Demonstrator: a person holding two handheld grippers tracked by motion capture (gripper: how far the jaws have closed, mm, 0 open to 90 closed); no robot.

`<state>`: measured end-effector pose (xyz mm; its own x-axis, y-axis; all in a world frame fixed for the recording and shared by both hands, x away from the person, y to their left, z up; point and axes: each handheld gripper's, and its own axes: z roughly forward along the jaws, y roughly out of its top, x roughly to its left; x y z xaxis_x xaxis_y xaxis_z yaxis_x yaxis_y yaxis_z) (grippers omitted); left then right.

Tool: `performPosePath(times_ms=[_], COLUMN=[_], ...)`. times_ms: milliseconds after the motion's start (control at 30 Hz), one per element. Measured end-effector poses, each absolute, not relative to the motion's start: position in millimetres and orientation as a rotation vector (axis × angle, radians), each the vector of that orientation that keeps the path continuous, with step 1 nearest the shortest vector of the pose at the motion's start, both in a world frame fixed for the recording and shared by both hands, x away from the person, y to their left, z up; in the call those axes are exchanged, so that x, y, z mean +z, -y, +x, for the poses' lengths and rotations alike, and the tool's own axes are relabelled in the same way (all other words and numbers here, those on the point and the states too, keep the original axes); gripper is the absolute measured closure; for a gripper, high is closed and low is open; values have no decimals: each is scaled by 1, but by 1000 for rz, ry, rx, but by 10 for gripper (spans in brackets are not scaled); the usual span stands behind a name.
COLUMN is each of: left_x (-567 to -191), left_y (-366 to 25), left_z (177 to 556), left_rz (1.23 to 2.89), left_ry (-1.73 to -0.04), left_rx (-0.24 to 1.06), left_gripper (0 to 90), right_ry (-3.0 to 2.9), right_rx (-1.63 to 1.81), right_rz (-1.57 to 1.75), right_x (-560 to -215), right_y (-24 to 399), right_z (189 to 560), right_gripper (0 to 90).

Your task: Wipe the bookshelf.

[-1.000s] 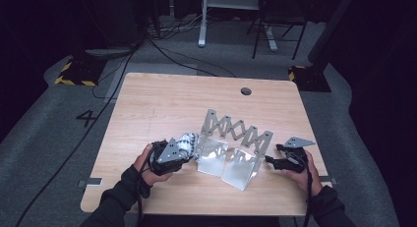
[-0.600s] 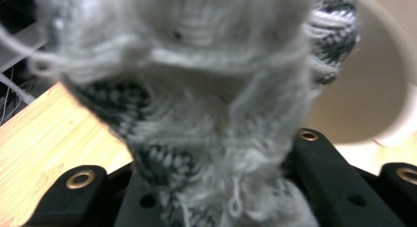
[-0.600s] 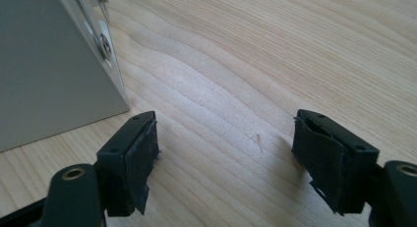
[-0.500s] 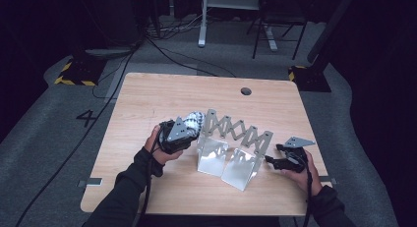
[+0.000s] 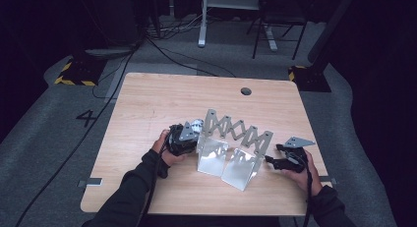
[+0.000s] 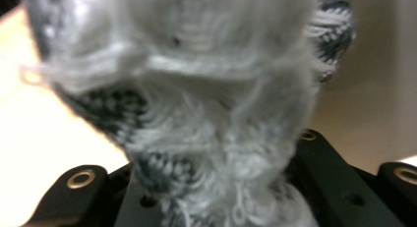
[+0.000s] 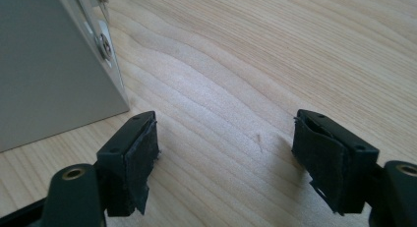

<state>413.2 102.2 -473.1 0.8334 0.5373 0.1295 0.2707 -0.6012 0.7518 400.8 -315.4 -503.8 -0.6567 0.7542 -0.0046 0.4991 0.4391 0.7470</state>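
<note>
At the rack's left end, my left gripper [image 5: 189, 138] carries a knitted sock [image 6: 196, 89]

My left jaws are clamped on the grey sock [image 5: 195, 125], just beside the metal accordion rack [image 5: 236, 143] standing on the table [image 5: 147, 104]; the rack's long axis runs rightward toward my right gripper [image 7: 223, 158], resting wide and empty near its other end

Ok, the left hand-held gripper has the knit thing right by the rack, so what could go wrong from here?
1. The grey knit item bulges loosely from the left hand-held gripper and could snag on the metal rack lattice.
2. A nudge might shift the rack, since the right hand-held gripper sits open beside it, not holding it.
</note>
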Motion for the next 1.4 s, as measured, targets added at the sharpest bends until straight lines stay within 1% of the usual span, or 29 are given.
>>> performPosePath(times_ms=[233, 333, 500, 533, 767, 833, 900, 1000, 1067, 1400], left_x=[-485, -487, -488, -488, -491, -490, -488, -489, -490, -491], left_y=[-106, -108, -112, -112, -126, -133, -143, -157, -162, -158], left_z=[396, 387, 368, 368, 338, 333, 332, 335, 337, 339], left_rz=[2327, 2351, 2377, 2377, 2406, 2417, 2409, 2380, 2372, 2376], left_ry=[-541, -529, -501, -501, -475, -489, -551, -641, -665, -646], left_rx=[378, 355, 332, 332, 289, 307, 349, 356, 346, 349], left_gripper=[710, 707, 704, 703, 701, 692, 667, 665, 664, 623], right_ry=[-2366, -2391, -2374, -2374, -2411, -2424, -2445, -2437, -2428, -2368], right_rx=[1018, 977, 999, 999, 1017, 1037, 1066, 1105, 1119, 1068], right_rz=[1104, 1126, 1045, 1045, 985, 992, 1002, 988, 977, 1021], right_x=[-501, -497, -481, -481, -470, -468, -465, -458, -456, -458], right_y=[318, 319, 305, 305, 285, 282, 276, 264, 259, 237], right_z=[398, 391, 369, 369, 336, 327, 319, 310, 306, 301], right_gripper=[237, 247, 243, 243, 219, 219, 219, 219, 219, 209])
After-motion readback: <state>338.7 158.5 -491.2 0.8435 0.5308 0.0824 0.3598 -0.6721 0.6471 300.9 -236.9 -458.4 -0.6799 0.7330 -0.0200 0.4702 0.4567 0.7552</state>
